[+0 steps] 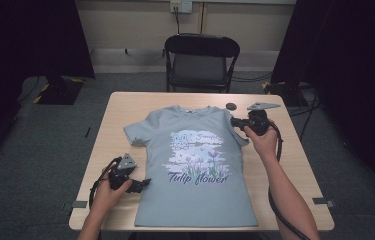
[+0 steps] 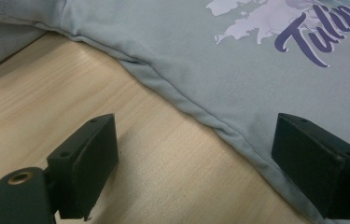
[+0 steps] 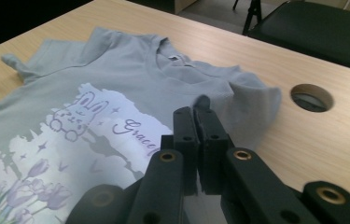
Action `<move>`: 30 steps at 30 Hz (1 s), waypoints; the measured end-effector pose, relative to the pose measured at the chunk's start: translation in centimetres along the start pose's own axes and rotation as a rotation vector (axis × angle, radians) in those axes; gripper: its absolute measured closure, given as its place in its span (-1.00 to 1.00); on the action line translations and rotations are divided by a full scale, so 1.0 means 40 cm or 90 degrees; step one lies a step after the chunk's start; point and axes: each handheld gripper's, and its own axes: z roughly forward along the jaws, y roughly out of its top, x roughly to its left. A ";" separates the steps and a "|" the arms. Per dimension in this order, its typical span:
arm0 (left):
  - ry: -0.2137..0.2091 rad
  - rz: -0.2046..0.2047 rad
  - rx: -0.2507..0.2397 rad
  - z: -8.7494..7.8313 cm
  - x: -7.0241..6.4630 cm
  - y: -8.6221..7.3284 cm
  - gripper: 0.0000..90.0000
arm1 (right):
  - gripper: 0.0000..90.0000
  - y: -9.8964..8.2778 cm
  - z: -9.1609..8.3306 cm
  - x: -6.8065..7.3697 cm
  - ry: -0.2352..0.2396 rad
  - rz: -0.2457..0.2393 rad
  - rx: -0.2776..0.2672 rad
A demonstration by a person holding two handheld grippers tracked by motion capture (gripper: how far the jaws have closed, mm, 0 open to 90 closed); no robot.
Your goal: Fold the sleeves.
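Grey sleeve [image 3: 252, 105] seemingly in right tool [image 3: 200, 112]

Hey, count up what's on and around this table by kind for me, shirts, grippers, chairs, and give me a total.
T-shirts: 1, the grey T-shirt spread flat on the table
Grippers: 2, the left gripper open beside the shirt's side seam, the right gripper shut on a sleeve
Chairs: 1, the black folding chair behind the table
Total: 4
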 end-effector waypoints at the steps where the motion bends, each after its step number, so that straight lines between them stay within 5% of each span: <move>1: 0.000 0.000 0.000 0.000 0.000 0.000 -0.69 | 0.95 0.001 0.006 0.005 0.002 -0.001 0.003; 10: 0.000 -0.001 0.000 0.000 0.000 0.000 -0.69 | 0.89 -0.015 0.101 0.079 0.053 -0.016 0.028; 14: 0.000 -0.001 0.000 0.000 0.000 0.000 -0.69 | 0.45 -0.013 0.105 0.090 0.073 -0.014 0.021; 19: 0.000 -0.001 0.000 0.000 0.000 0.000 -0.69 | -0.21 -0.005 0.083 0.088 0.060 -0.020 0.015; 23: 0.000 -0.001 0.000 0.000 0.000 0.000 -0.69 | -0.45 -0.010 0.066 0.088 0.054 -0.017 0.004; 30: 0.000 -0.001 0.000 0.000 0.000 0.000 -0.69 | -0.58 -0.028 0.044 0.088 0.039 -0.028 0.011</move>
